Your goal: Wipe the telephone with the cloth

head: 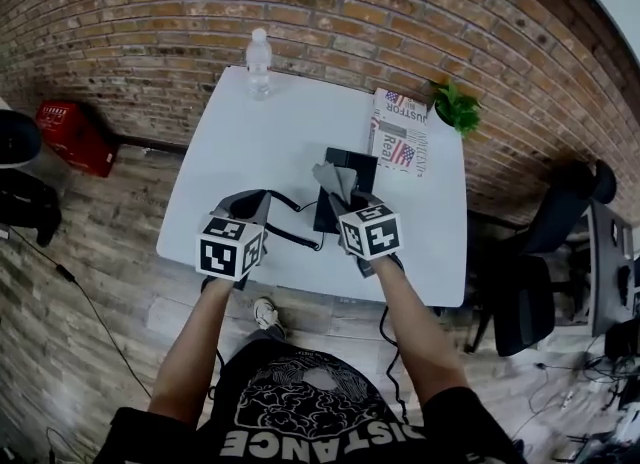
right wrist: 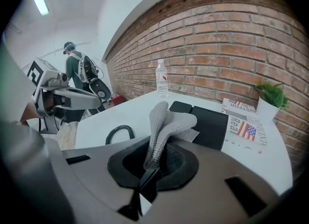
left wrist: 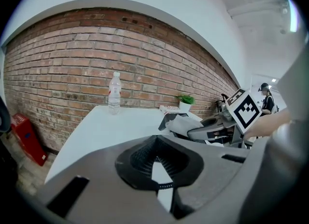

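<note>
Backing the scene is a red brick wall (head: 300, 12), with a white bench (head: 240, 142) set against it. A newspaper (head: 400, 132) lies at the bench's far right. The letters "USTOR" in its heading and the word "Real" beside a United States flag print are legible; the finer type is not. A black telephone (head: 355, 164) lies flat at mid-bench, just left of the newspaper.

Right gripper (right wrist: 150, 169): jaws clenched on a grey knitted cloth (right wrist: 166, 124), which stands in folds over the telephone's near end. Contact with the telephone cannot be confirmed.

Left gripper (left wrist: 157, 143): jaws drawn together at the tips, left of the telephone.

A clear water bottle (head: 259, 60) stands upright at the far edge, its red label too small to read. A small potted plant (head: 456, 107) stands beyond the newspaper. A coiled black cord (right wrist: 118, 133) loops on the bench between the grippers.
</note>
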Motion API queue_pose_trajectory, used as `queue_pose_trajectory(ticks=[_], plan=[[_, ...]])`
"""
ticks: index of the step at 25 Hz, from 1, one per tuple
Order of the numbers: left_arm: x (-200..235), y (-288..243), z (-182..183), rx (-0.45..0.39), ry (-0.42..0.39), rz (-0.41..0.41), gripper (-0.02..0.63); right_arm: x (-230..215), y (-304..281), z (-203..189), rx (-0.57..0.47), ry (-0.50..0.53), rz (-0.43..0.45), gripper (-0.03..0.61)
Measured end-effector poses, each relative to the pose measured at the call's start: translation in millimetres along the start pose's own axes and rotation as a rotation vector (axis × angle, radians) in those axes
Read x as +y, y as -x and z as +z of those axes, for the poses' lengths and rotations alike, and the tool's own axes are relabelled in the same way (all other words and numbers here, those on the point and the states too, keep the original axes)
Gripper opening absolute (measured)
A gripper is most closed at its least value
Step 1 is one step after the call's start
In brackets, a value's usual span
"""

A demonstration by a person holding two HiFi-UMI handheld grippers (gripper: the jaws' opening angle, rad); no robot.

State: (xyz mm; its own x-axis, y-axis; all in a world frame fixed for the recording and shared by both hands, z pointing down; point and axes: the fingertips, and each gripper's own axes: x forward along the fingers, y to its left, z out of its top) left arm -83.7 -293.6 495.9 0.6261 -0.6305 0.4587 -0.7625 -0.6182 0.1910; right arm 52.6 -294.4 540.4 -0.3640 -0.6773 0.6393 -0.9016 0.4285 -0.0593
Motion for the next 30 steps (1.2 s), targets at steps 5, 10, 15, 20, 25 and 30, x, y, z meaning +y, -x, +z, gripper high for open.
queue_pose_trajectory(ticks=[5, 10, 15, 20, 25, 30], plan=[[-10, 14, -10, 0.002, -0.001, 0.031, 0.006, 7, 4, -12, 0.009, -0.021, 0.025, 0.012], [-16, 26, -20, 0.003, 0.022, 0.049, 0.006, 17, 9, -26, 0.026, -0.02, 0.053, 0.012], [-21, 41, -28, 0.002, 0.031, 0.073, 0.006, 28, 15, -41, 0.053, 0.009, 0.072, 0.012], [-18, 54, -36, 0.003, 0.039, 0.106, 0.006, 37, 15, -51, 0.075, 0.028, 0.091, 0.012], [-18, 64, -40, 0.002, 0.041, 0.126, 0.006, 47, 17, -60, 0.091, 0.035, 0.11, 0.012], [-17, 71, -41, -0.005, 0.046, 0.141, 0.006, 57, 19, -73, 0.112, 0.039, 0.134, 0.012]])
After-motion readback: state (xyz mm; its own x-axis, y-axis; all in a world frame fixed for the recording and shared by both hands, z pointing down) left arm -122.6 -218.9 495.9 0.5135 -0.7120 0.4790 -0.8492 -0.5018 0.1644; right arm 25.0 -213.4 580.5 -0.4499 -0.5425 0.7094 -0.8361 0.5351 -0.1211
